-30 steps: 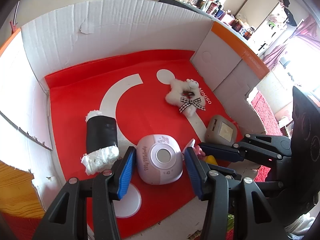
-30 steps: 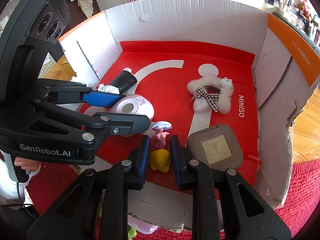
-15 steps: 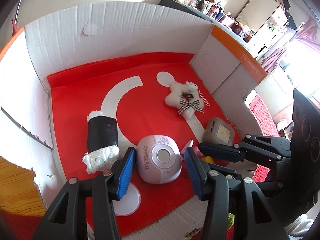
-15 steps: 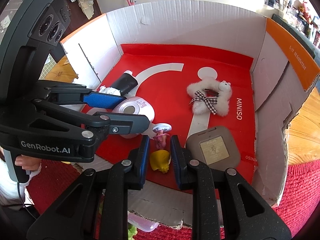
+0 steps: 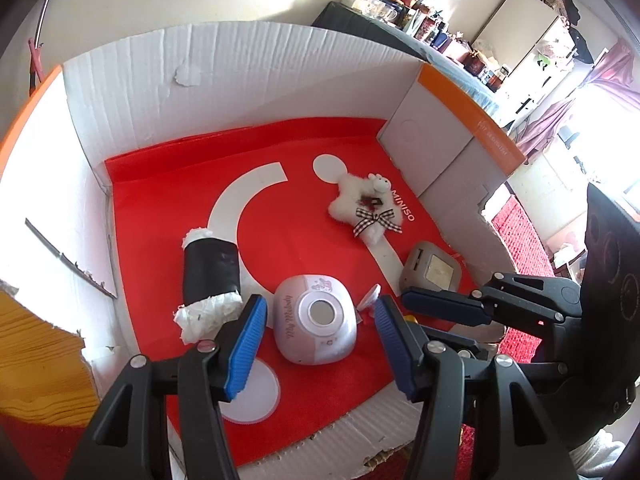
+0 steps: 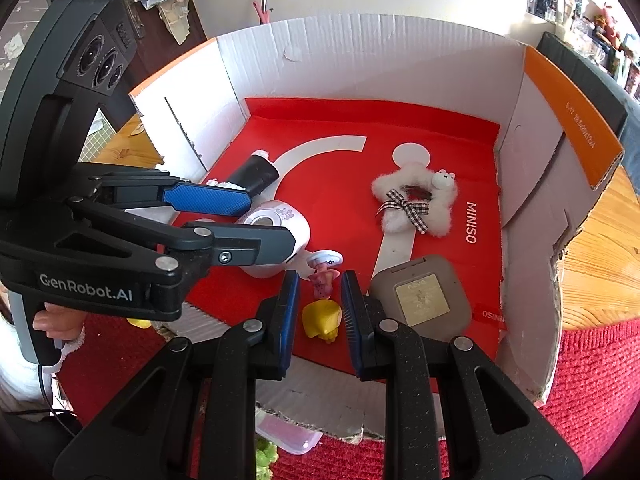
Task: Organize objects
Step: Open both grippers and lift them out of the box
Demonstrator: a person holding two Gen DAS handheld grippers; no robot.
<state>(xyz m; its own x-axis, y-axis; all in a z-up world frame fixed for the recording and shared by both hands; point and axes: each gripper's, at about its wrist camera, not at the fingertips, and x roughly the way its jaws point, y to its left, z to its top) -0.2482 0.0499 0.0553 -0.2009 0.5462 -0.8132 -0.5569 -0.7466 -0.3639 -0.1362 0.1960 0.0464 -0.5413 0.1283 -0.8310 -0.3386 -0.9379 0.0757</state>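
The box (image 5: 248, 80) is white corrugated card with orange edges; its liner (image 5: 320, 160) is red with white shapes. The roll (image 5: 211, 267) is black with white ends, the plush (image 6: 416, 204) white with a black-and-white checked bow, the case (image 6: 420, 298) grey-beige, the device (image 5: 316, 320) pale lilac.

Left tool (image 5: 318, 334) angled down, jaws just widened — right tool (image 6: 316, 306) alongside, jaws nearly closed.

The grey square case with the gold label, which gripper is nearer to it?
Right. The right gripper hangs just beside the grey square case, jaws around a small yellow-haired doll. The left gripper straddles the pink device, farther off.
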